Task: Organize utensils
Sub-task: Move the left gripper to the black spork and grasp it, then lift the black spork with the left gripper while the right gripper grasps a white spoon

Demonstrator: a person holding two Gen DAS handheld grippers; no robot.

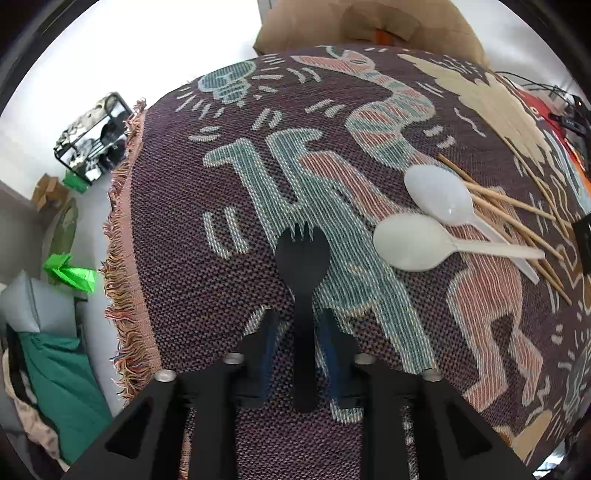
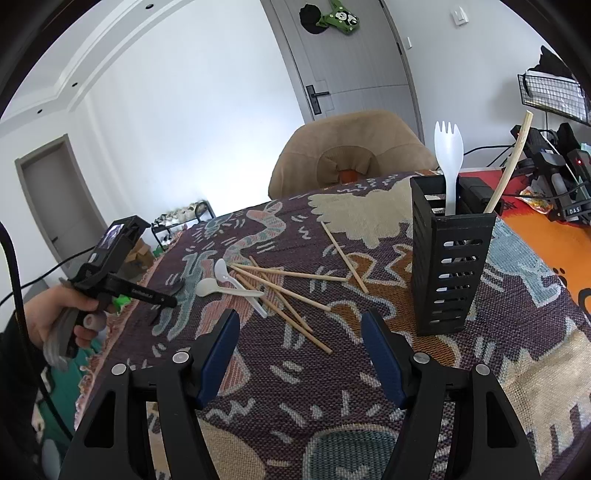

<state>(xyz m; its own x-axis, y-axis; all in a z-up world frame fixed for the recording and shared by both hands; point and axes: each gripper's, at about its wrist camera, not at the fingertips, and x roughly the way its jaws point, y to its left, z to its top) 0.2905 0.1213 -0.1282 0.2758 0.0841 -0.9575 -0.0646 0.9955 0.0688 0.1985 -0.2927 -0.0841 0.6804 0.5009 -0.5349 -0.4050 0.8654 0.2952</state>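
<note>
The left tool (image 1: 303, 325) points down at the desk (image 1: 424, 350), which a woven patterned cloth (image 1: 207, 280) covers. A black spork (image 1: 303, 280) lies between the two fingers (image 1: 267, 343), with its tines away from the camera and its handle running back between them. A narrow gap shows on each side of the handle, so the pads do not press on it. To the right lie two white plastic spoons (image 1: 413, 242), one crossing the other, on top of several wooden chopsticks (image 1: 517, 218). The fringed edge of the cloth hangs at the left. A tan chair (image 1: 369, 26) stands behind the desk.
</note>
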